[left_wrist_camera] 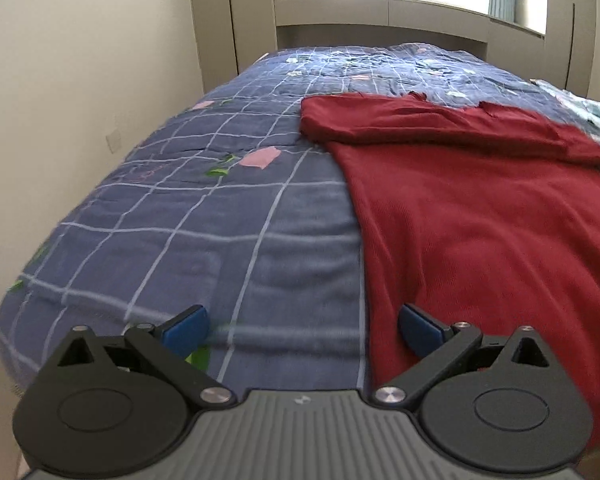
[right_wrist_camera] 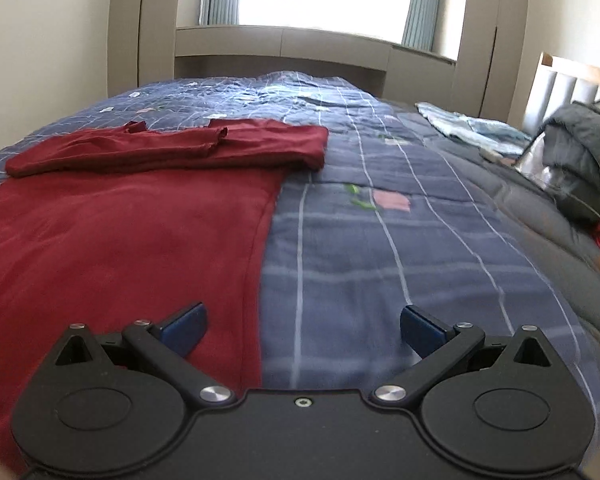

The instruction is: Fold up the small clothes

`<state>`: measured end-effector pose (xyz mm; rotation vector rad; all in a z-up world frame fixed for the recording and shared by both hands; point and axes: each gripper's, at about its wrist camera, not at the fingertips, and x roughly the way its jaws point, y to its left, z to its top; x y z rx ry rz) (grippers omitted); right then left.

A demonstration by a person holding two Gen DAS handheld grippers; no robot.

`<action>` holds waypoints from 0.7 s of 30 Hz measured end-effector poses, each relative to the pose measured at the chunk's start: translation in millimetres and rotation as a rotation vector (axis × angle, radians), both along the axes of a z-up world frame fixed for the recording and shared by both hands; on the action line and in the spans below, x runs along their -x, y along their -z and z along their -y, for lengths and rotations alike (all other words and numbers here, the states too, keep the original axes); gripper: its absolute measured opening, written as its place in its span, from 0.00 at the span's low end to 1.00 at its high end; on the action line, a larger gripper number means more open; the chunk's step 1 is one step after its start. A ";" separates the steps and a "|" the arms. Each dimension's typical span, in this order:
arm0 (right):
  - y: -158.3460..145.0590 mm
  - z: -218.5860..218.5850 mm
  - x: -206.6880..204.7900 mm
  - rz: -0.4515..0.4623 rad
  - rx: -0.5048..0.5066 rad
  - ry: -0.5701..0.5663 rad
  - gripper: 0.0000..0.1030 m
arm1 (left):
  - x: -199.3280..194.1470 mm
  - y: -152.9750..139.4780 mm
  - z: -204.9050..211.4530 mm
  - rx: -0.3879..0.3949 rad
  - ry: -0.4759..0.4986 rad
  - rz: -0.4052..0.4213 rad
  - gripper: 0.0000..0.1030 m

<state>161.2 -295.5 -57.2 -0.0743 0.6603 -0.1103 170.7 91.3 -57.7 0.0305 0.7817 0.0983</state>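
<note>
Left wrist view, nearest first: the left tool [left_wrist_camera: 302, 330] hangs with its blue-padded fingers [left_wrist_camera: 186, 330] spread wide and nothing between them, low over the near edge of the blue checked quilt-covered bed [left_wrist_camera: 204, 216]. The dark red knitted long-sleeved top [left_wrist_camera: 480, 232] lies flat on the bed, its left side edge running away from the tool just inside the right-hand finger, so this tool straddles that edge at the hem end. In the right wrist view the right tool [right_wrist_camera: 303, 330] is likewise spread and empty, and it straddles the top's [right_wrist_camera: 120, 240] opposite side edge, red cloth under its left finger and bare quilt under the other. The garment therefore lies between the two tools, its long axis pointing straight away from both, hem nearest. Farther off, both sleeves are already folded across the chest in a band. My judgement is that each tool is equally near its own hem corner, and the next fold would carry the hem away toward that band.
</note>
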 end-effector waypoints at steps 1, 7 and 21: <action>-1.6 0.1 6.5 -0.002 0.002 -0.001 1.00 | 5.2 -1.5 -0.4 0.006 -0.004 -0.003 0.99; -15.7 -12.8 63.0 0.059 0.104 -0.072 1.00 | 35.7 -19.4 -4.9 0.070 -0.051 -0.059 1.00; 12.1 -116.2 125.5 0.052 0.573 -0.576 0.99 | 89.8 -24.9 80.5 -0.110 0.265 -0.002 1.00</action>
